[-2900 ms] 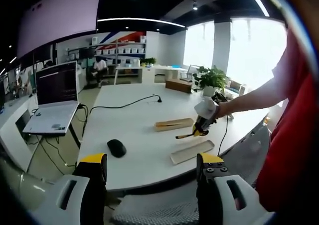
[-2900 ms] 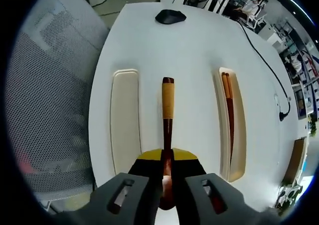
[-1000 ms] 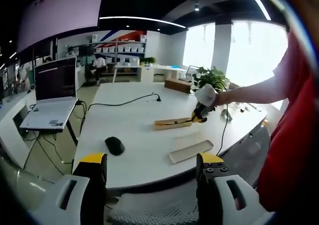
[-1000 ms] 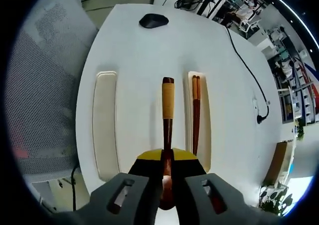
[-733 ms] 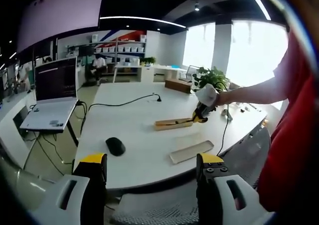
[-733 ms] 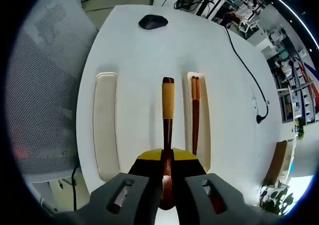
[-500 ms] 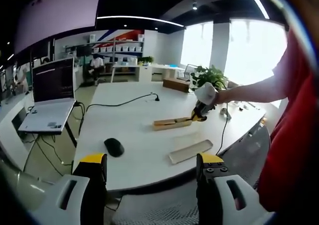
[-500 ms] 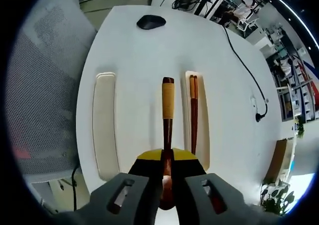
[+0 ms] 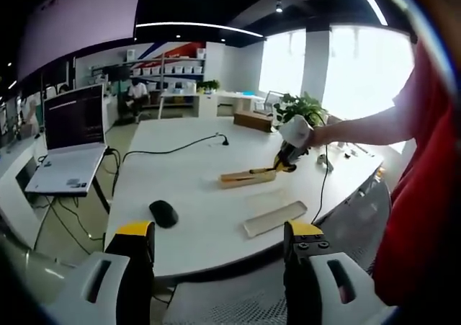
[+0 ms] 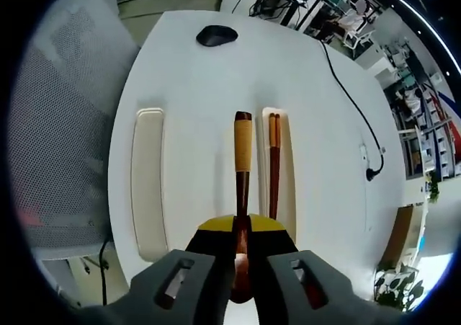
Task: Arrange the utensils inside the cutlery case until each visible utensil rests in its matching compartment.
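Observation:
In the right gripper view my right gripper [image 10: 242, 228] is shut on a dark wooden utensil with a yellow-wrapped handle [image 10: 243, 146], held above the white table. Just right of that handle lies the beige case half [image 10: 287, 188] with a pair of brown chopsticks [image 10: 274, 163] in it. The other case half [image 10: 147, 195] lies apart to the left, holding nothing. In the left gripper view my left gripper [image 9: 220, 233] is open off the near table edge. There the right gripper [image 9: 290, 150] hovers over the chopstick case half [image 9: 243, 176], in a person's hand.
A black mouse [image 10: 217, 34] lies farther along the table, and a black cable [image 10: 353, 101] runs across its right side. A mesh chair [image 10: 61, 123] stands by the table edge. An open laptop [image 9: 68, 159] stands on a side desk, a potted plant [image 9: 306, 110] beyond the table.
The right gripper has carried the utensil sideways toward the chopstick case half, which now lies right beside the handle. The left gripper has stayed open and nearly still.

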### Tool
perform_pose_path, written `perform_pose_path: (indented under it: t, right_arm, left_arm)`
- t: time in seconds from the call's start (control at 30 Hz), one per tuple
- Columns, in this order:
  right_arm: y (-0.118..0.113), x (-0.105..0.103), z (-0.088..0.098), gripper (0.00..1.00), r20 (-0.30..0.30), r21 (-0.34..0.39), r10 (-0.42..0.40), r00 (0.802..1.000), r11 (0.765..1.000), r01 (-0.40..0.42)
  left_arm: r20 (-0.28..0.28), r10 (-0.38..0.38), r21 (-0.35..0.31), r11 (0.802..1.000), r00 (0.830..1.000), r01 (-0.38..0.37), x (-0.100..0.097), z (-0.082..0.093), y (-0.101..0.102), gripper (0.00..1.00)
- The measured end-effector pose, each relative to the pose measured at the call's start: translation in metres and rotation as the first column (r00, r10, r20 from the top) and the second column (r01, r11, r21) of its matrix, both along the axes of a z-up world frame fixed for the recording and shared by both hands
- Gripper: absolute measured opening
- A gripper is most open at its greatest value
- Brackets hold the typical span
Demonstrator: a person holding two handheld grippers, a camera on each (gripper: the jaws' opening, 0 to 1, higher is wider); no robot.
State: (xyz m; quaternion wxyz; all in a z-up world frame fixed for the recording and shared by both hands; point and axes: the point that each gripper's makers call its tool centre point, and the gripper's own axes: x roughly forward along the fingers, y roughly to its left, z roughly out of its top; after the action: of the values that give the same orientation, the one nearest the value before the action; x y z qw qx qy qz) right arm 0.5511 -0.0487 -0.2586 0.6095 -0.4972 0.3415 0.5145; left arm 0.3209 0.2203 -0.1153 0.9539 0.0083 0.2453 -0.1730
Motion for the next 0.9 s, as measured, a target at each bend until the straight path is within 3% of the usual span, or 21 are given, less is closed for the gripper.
perform_pose_path:
  t: [0.23,0.37,0.7,0.8,0.9]
  right_arm:
    - [0.004,0.01,0.004,0.01,0.011,-0.019,0.043,0.999,0.999,-0.042]
    - [0.016,0.016,0.01,0.01,-0.038,0.077,-0.001,0.999,0.997,0.004]
    - [0.008,0.025,0.008,0.01,-0.017,0.021,0.037,0.999,0.999,-0.037]
    - [0.009,0.031,0.009,0.01,-0.055,0.054,-0.015,0.998,0.998,0.018]
    - [0.008,0.033,0.012,0.01,-0.048,0.055,-0.01,0.999,0.998,0.013]
  left_arm:
    - [0.003,-0.001,0.002,1.0,1.0,0.001,0.002,0.001,-0.001,0.75]
    - [0.004,-0.002,0.004,1.0,1.0,0.002,0.002,0.001,-0.002,0.75]
    - [-0.006,0.008,-0.001,1.0,1.0,-0.008,0.001,-0.003,-0.001,0.75]
    - [-0.007,0.009,-0.005,1.0,1.0,-0.009,0.001,-0.003,-0.001,0.75]
    - [-0.01,0.006,-0.001,1.0,1.0,-0.006,0.0,-0.004,-0.002,0.75]
